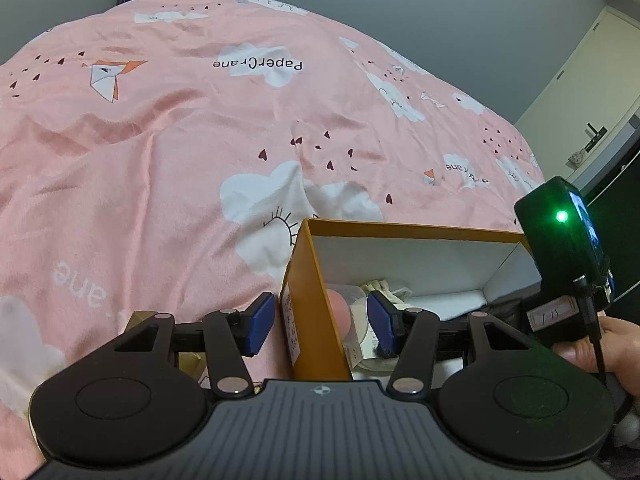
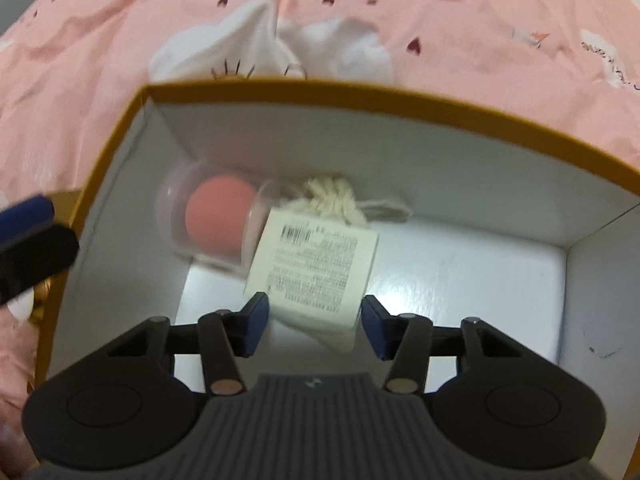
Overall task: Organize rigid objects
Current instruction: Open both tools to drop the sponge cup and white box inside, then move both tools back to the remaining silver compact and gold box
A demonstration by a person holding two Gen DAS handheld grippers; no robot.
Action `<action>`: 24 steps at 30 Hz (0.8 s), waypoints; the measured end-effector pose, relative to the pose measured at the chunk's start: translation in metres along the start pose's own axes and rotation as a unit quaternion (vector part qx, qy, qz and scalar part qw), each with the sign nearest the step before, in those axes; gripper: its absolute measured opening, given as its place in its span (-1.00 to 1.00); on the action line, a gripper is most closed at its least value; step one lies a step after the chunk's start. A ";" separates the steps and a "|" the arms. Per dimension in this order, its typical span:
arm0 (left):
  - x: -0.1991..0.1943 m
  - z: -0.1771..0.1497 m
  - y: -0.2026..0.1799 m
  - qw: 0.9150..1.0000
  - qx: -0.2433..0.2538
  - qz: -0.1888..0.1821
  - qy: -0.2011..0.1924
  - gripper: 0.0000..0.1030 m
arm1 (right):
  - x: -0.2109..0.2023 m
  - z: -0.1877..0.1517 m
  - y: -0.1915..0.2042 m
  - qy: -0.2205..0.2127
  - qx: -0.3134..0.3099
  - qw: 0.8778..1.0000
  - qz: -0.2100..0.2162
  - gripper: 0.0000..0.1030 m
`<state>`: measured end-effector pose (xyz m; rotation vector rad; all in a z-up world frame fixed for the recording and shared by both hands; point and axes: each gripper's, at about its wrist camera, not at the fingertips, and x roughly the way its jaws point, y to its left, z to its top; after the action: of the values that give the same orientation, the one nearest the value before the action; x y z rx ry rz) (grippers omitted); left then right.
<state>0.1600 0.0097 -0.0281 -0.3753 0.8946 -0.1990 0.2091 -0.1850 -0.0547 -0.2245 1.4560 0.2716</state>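
An open orange box (image 2: 400, 102) with a white inside sits on the pink bed; it also shows in the left wrist view (image 1: 310, 280). Inside lie a clear case with a pink sponge (image 2: 218, 218), a cream drawstring pouch (image 2: 332, 196) and a white labelled packet (image 2: 316, 268). My right gripper (image 2: 316, 330) is open over the box, its fingers either side of the packet's near end, gripping nothing. My left gripper (image 1: 322, 326) is open and straddles the box's left wall, one finger outside, one inside. The right gripper's body (image 1: 568, 248) shows at the right of the left wrist view.
The pink cloud-print bedspread (image 1: 200, 140) spreads all around the box. A small brown object (image 1: 140, 318) lies under the left gripper's left finger. A grey wall and a pale door (image 1: 580, 92) stand beyond the bed at the right.
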 end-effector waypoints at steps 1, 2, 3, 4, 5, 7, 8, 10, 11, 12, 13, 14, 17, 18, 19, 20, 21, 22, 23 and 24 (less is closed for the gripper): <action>0.000 0.000 0.000 1.000 0.001 0.001 0.000 0.20 | -0.001 0.000 -0.001 -0.011 0.002 1.000 -0.004 -0.13; 0.000 -0.001 -0.001 1.000 0.002 0.002 0.000 0.20 | -0.002 -0.001 -0.002 -0.016 0.007 1.000 -0.009 -0.17; -0.001 -0.001 -0.001 1.000 0.004 0.004 -0.001 0.20 | -0.003 -0.001 -0.003 -0.015 0.012 1.000 -0.010 -0.16; -0.001 -0.001 -0.002 1.000 0.006 0.006 -0.001 0.20 | -0.003 -0.002 -0.003 -0.013 0.011 1.000 -0.006 -0.14; -0.002 -0.001 -0.003 1.000 0.009 0.007 -0.002 0.20 | -0.004 -0.002 -0.002 -0.012 0.008 1.000 -0.006 -0.13; -0.005 -0.002 -0.005 1.000 0.015 0.010 -0.007 0.20 | -0.007 -0.003 -0.002 -0.007 -0.002 1.000 -0.002 -0.05; -0.007 -0.002 -0.007 1.000 0.018 0.011 -0.010 0.20 | -0.010 -0.003 -0.001 -0.008 -0.008 1.000 0.002 0.02; -0.012 -0.003 -0.010 0.999 0.026 0.011 -0.017 0.20 | -0.020 -0.008 0.005 -0.020 -0.020 1.000 0.004 0.17; -0.014 -0.003 -0.011 0.999 0.029 0.010 -0.020 0.20 | -0.025 -0.011 0.009 -0.032 -0.027 0.999 0.002 0.24; -0.016 -0.004 -0.013 0.999 0.033 0.010 -0.023 0.20 | -0.032 -0.016 0.012 -0.046 -0.036 0.998 -0.003 0.26; -0.018 -0.004 -0.014 0.999 0.037 0.010 -0.025 0.20 | -0.038 -0.020 0.015 -0.059 -0.046 0.997 -0.009 0.27; -0.020 -0.004 -0.015 0.999 0.041 0.011 -0.027 0.20 | -0.045 -0.026 0.019 -0.075 -0.056 0.996 -0.014 0.30; -0.028 -0.006 -0.018 0.998 0.050 0.015 -0.035 0.20 | -0.068 -0.045 0.030 -0.129 -0.080 0.988 -0.018 0.35; -0.032 -0.006 -0.018 0.998 0.052 0.016 -0.037 0.20 | -0.074 -0.051 0.033 -0.143 -0.083 0.986 -0.016 0.35; -0.035 -0.007 -0.019 0.998 0.053 0.018 -0.040 0.20 | -0.079 -0.053 0.035 -0.154 -0.084 0.984 -0.015 0.35; -0.039 -0.008 -0.020 0.997 0.055 0.019 -0.042 0.20 | -0.085 -0.058 0.036 -0.168 -0.082 0.982 -0.013 0.35; -0.043 -0.009 -0.020 0.997 0.058 0.020 -0.045 0.20 | -0.091 -0.063 0.037 -0.183 -0.082 0.980 -0.013 0.35; -0.047 -0.010 -0.021 0.997 0.062 0.021 -0.048 0.20 | -0.096 -0.064 0.038 -0.196 -0.084 0.977 -0.013 0.35; -0.051 -0.011 -0.021 0.996 0.065 0.025 -0.052 0.20 | -0.102 -0.069 0.040 -0.209 -0.085 0.974 -0.017 0.35; -0.055 -0.013 -0.021 0.996 0.069 0.029 -0.057 0.20 | -0.106 -0.073 0.044 -0.223 -0.087 0.971 -0.020 0.35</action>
<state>0.1159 0.0046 0.0124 -0.2304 0.7733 -0.1835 0.1162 -0.1713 0.0438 -0.3125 0.9817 0.3900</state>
